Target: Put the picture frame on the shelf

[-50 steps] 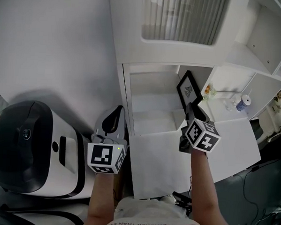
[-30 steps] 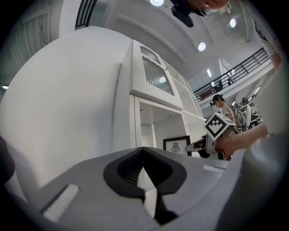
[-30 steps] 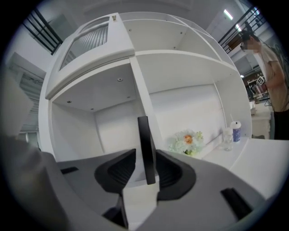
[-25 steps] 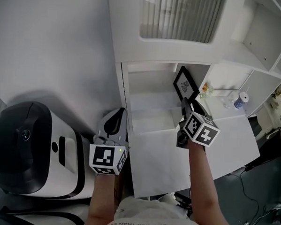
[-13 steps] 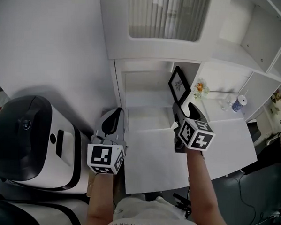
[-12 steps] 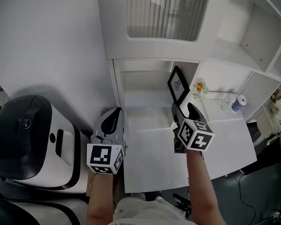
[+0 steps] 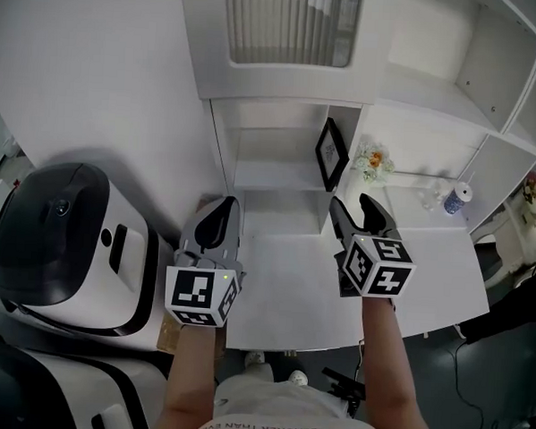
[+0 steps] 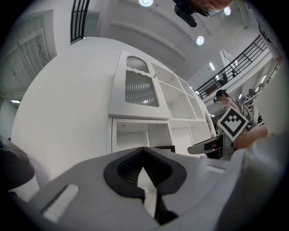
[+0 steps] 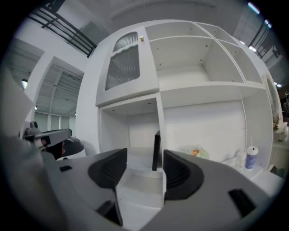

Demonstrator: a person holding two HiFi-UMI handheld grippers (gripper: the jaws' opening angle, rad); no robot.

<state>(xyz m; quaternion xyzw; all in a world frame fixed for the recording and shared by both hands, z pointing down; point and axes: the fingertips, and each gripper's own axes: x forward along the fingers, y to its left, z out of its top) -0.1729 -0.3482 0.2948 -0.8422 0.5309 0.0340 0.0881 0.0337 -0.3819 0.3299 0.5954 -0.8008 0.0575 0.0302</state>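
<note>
- Black picture frame point(image 7: 330, 154) stands on its edge at the right side of the lower shelf point(image 7: 270, 175) compartment, close against the dividing wall. Whether it leans on that wall or only stands beside it, I cannot tell.
- The right claw point(image 7: 351, 206) is spread wide and has hold of nothing. It hangs over the bench point(image 7: 291, 291), apart from the frame, which shows edge-on beyond its jaws in the right gripper view.
- The left claw point(image 7: 219, 211) is closed tight on nothing, off to the left of the shelf.
- The main risk, as I judge it, is the frame's footing. It stands nearly upright on a narrow edge, so its foot could slide on the smooth white board and it could tip flat or drop over the front lip onto the bench.
- A sideways or forward swing of the open right claw could clip the frame's near corner and topple it.
- A jolt to the shelf could also disturb the small flowers point(image 7: 371, 158) just past the dividing wall.
</note>
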